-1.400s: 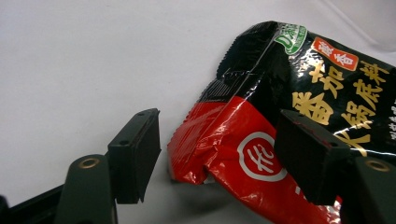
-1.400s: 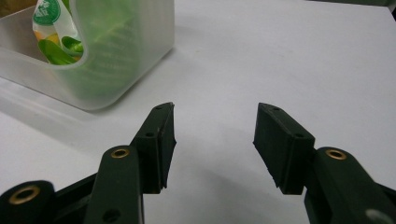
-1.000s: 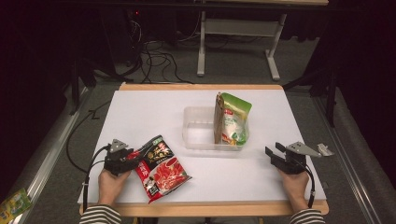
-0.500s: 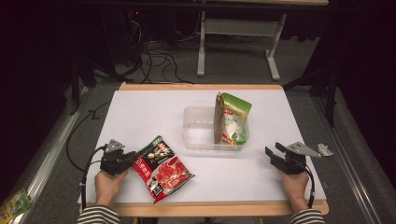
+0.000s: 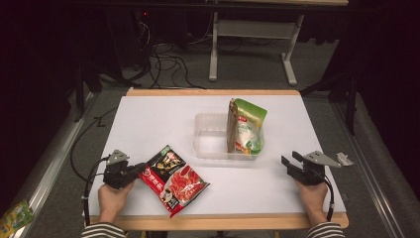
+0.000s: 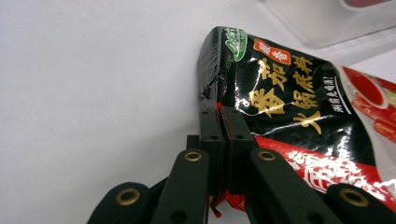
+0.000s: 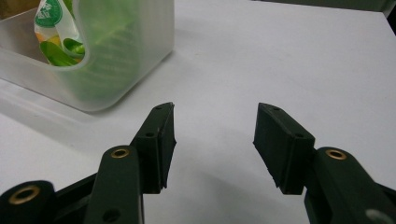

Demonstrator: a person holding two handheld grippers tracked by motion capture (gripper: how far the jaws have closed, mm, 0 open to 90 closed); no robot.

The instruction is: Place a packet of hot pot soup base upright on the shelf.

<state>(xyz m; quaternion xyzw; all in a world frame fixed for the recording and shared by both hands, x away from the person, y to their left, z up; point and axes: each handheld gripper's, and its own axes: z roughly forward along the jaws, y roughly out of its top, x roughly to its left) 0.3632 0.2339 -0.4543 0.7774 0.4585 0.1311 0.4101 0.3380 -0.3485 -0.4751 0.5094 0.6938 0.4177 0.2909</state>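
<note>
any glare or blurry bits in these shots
Left gripper view: white glare streaks on the glossy red and black pouch, clear tub behind it soft. Right gripper view: tub slightly blurred, jaws sharp. High view: table evenly lit, surroundings dark.

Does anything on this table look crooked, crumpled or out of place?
Nothing is spilled or broken. The red and black packet lies askew, its corner creased where the left gripper pinches it. The green packet stands upright at one end of the clear tub.
</note>
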